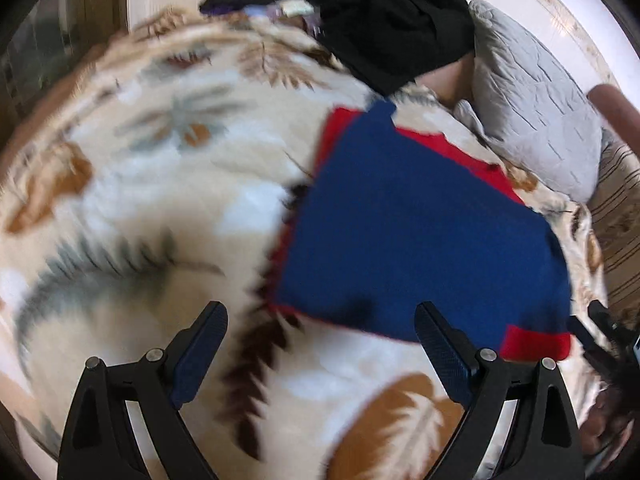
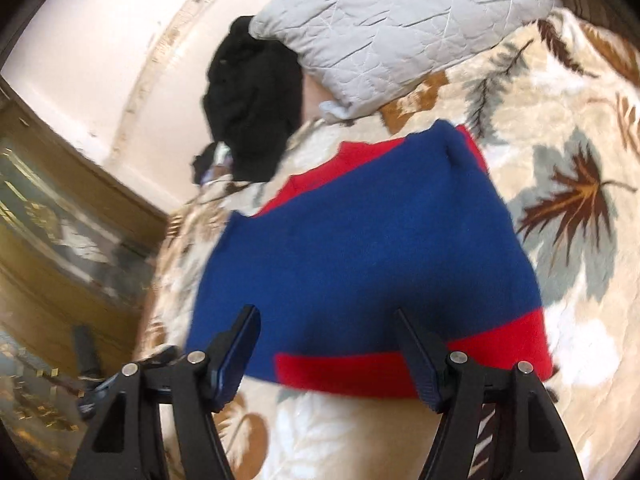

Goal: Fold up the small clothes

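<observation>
A: How do the claws stand?

B: Both wide apart, gripping nothing. The left gripper (image 1: pixel 320 328) hangs over the blanket (image 1: pixel 132 168) by the sweater's near left corner; the right gripper (image 2: pixel 326 334) is above its red hem.

A: And the sweater (image 2: pixel 360 248)?

B: Flat on the blanket, blue with red trim, seemingly part-folded into a block. I'd judge another fold remains.

A: Farther off?

B: A black heap (image 2: pixel 252 108) beside a grey pillow (image 2: pixel 400 20), likely unfolded.

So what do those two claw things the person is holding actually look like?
Both look alike: the left gripper and right gripper have matte black angular plastic arms with cut-out slots, round silver pivot pins, and two flat fingers faced with dark blue textured pads. No cables or sleeves show.
</observation>
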### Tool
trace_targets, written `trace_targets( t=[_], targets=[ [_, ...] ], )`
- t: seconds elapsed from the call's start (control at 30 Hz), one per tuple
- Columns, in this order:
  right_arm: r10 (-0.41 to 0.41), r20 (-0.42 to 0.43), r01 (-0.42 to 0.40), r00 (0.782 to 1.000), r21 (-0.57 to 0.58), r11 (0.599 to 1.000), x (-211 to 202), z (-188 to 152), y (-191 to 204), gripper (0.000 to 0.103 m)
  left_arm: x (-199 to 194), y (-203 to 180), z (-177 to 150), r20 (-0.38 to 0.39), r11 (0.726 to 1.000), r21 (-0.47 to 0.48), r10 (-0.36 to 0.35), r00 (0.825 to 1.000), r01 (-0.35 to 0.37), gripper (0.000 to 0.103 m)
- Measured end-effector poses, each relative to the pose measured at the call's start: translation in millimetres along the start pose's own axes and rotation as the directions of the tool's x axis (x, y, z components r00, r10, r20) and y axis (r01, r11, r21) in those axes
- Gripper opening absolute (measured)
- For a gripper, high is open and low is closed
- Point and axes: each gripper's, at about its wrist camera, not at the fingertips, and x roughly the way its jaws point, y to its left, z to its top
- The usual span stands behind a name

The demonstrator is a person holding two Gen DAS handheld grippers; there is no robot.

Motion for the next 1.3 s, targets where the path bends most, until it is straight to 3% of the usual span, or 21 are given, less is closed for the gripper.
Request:
trace_targets(
  t=[0.03, 0.07, 0.1, 0.13, 0.2, 0.27, 0.33, 0.37, 0.4, 0.47, 0.5, 0.63, 0.67, 0.7, 0.77, 0.87, 1.07, 1.13, 1.2, 1.23, 1.3],
  targets=[
    [0.016, -0.001, -0.016, 1.000, -0.007, 1.000, -1, -2, 1, 0.069, 1, -3, -3, 0.000, 1.000, -0.020, -0.023, 1.000, 0.023, 0.094],
    [0.028, -0.003, -0.029, 1.000, -0.021, 0.999, -1, -3, 1, 0.055, 2, -5, -5, 0.000, 0.998, -0.036, -0.049, 0.999, 0.049, 0.094],
    [0.033, -0.013, -0.033, 0.999, -0.034, 0.999, 0, -4, 3, 0.035, 4, -10, -6, -0.002, 0.996, -0.046, -0.077, 0.997, 0.076, 0.086],
    [0.032, -0.027, -0.033, 0.999, -0.046, 0.998, 4, -5, 5, 0.033, 6, -13, -5, -0.002, 0.994, -0.053, -0.098, 0.995, 0.098, 0.077],
    [0.020, -0.037, -0.022, 0.999, -0.053, 0.998, 11, -7, 7, 0.032, 14, -15, -2, 0.016, 0.989, -0.072, -0.131, 0.991, 0.132, 0.036],
    [0.031, -0.061, -0.034, 0.998, -0.054, 0.998, 22, -8, 12, 0.032, 28, -12, 0, 0.022, 0.987, -0.117, -0.108, 0.994, 0.110, 0.027],
    [0.039, -0.076, -0.043, 0.996, -0.058, 0.997, 31, -9, 16, 0.032, 35, -9, 2, 0.022, 0.978, -0.165, -0.128, 0.992, 0.130, 0.027],
    [0.047, -0.085, -0.052, 0.995, -0.060, 0.997, 37, -9, 20, 0.032, 35, -10, 3, 0.038, 0.975, -0.176, -0.131, 0.991, 0.136, 0.036],
    [0.050, -0.092, -0.056, 0.994, -0.063, 0.996, 43, -8, 23, 0.032, 35, -11, 5, 0.046, 0.973, -0.178, -0.141, 0.989, 0.148, 0.052],
    [0.054, -0.104, -0.061, 0.993, -0.063, 0.996, 53, -8, 28, 0.032, 37, -14, 7, 0.064, 0.960, -0.184, -0.202, 0.977, 0.210, 0.068],
    [0.058, -0.116, -0.065, 0.992, -0.057, 0.996, 61, -7, 29, 0.032, 38, -15, 8, 0.076, 0.958, -0.186, -0.205, 0.976, 0.216, 0.070],
    [0.045, -0.155, -0.050, 0.987, -0.031, 0.998, 85, -8, 30, 0.032, 39, -18, 12, 0.138, 0.971, -0.139, -0.177, 0.975, 0.196, 0.068],
    [0.028, -0.167, -0.032, 0.986, -0.022, 0.999, 90, -9, 29, 0.033, 39, -19, 14, 0.151, 0.974, -0.125, -0.170, 0.974, 0.189, 0.062],
    [0.017, -0.180, -0.018, 0.984, -0.008, 1.000, 96, -10, 25, 0.031, 38, -21, 16, 0.155, 0.977, -0.108, -0.165, 0.974, 0.183, 0.044],
    [0.035, -0.180, -0.034, 0.983, 0.014, 0.999, 98, -9, 22, 0.031, 41, -22, 19, 0.130, 0.982, -0.094, -0.151, 0.980, 0.164, 0.033],
    [0.069, -0.187, -0.061, 0.980, 0.045, 0.997, 97, -7, 15, 0.031, 37, -14, 13, 0.084, 0.979, -0.123, -0.152, 0.985, 0.161, 0.033],
    [0.096, -0.195, -0.082, 0.976, 0.081, 0.993, 96, -8, 8, 0.026, 18, 21, -2, 0.090, 0.953, -0.250, -0.153, 0.984, 0.171, 0.053],
    [0.100, -0.195, -0.086, 0.976, 0.078, 0.993, 95, -8, 8, 0.026, 22, 23, -8, 0.062, 0.953, -0.257, -0.147, 0.987, 0.158, 0.056],
    [0.107, -0.195, -0.094, 0.975, 0.077, 0.993, 95, -8, 7, 0.026, 27, 26, -16, 0.031, 0.937, -0.309, -0.163, 0.986, 0.164, 0.062],
    [0.111, -0.196, -0.098, 0.974, 0.077, 0.992, 95, -8, 7, 0.026, 28, 26, -21, 0.051, 0.925, -0.331, -0.179, 0.983, 0.185, 0.062],
    [0.119, -0.198, -0.104, 0.973, 0.080, 0.991, 96, -7, 6, 0.026, 28, 19, -18, 0.073, 0.937, -0.304, -0.157, 0.985, 0.172, 0.063]
  ],
)
